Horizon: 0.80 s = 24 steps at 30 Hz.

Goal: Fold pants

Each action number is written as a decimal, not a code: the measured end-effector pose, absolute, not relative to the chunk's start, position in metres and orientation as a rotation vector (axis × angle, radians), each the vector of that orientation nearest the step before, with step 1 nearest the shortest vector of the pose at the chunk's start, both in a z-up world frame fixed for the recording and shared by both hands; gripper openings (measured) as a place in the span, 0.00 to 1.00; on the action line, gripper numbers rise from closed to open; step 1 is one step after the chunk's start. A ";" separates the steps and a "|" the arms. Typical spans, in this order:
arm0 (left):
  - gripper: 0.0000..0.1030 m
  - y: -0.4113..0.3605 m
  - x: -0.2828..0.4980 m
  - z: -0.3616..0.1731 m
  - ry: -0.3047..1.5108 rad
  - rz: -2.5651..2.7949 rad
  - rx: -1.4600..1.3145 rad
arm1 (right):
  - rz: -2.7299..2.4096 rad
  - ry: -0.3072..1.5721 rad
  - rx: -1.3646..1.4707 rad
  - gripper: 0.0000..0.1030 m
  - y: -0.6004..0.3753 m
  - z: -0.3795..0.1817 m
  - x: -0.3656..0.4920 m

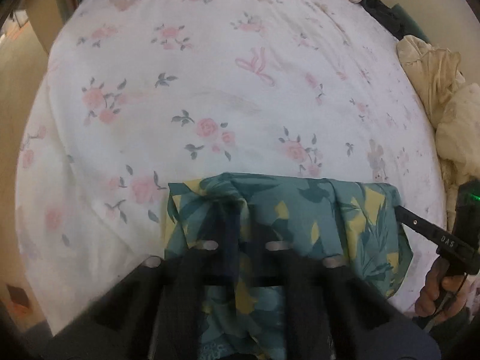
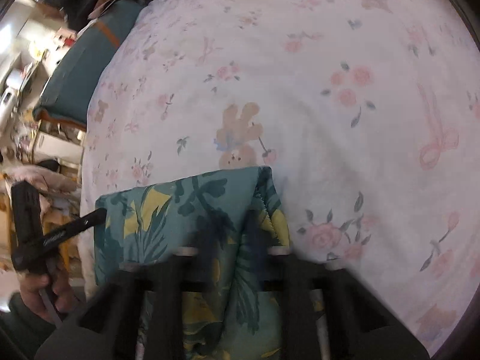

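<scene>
- The left tool [image 1: 240, 210] is closed on the near left part of the pants [image 1: 285, 210], a teal garment with yellow and dark green leaf print; its blurred black fingers [image 1: 222, 219] pinch a bunched ridge of the cloth.
- The right tool [image 2: 237, 219] is likewise clamped shut on the pants' right part, by a stitched hem; motion blur makes the exact contact hard to see, but fabric seems gathered between the fingers.
- In the left wrist view, the right tool's slim black tips meet the pants' right edge, and a hand [image 1: 435, 291] grips its handle.
- In the right wrist view, the left tool reaches the pants' left edge, with a hand [image 2: 45, 288] around its handle.
- The pants lie folded in a compact rectangle at the near edge of the bed, on a white sheet [image 1: 210, 90] printed with pink roses, bows and bears.
- Farther off, cream bedding [image 1: 432, 69] is crumpled at the bed's right side.
- A teal cushion [image 2: 87, 69] rests beyond the bed's far left edge.
</scene>
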<state>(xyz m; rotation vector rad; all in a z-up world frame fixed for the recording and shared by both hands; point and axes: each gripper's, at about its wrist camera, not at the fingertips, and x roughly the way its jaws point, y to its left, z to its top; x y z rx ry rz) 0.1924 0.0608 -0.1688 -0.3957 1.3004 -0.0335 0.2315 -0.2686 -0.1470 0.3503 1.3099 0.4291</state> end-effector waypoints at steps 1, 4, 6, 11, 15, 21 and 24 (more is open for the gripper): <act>0.01 0.065 0.192 -0.167 1.294 -0.037 -0.428 | 0.435 1.294 0.338 0.02 -0.270 -0.142 0.232; 0.00 0.078 0.187 -0.150 1.236 -0.005 -0.402 | 0.421 1.252 0.340 0.01 -0.280 -0.130 0.232; 0.00 0.087 0.189 -0.156 1.254 0.039 -0.401 | 0.375 1.256 0.341 0.01 -0.289 -0.133 0.234; 0.00 0.087 0.186 -0.153 1.230 0.077 -0.382 | 0.353 1.289 0.357 0.05 -0.292 -0.139 0.238; 0.48 0.102 0.183 -0.147 1.213 0.043 -0.527 | 0.377 1.281 0.436 0.09 -0.305 -0.130 0.240; 0.50 0.108 0.199 -0.168 1.250 0.061 -0.599 | 0.368 1.296 0.639 0.13 -0.323 -0.146 0.255; 0.49 0.108 0.204 -0.177 1.261 0.069 -0.604 | 0.348 1.337 0.695 0.14 -0.324 -0.169 0.265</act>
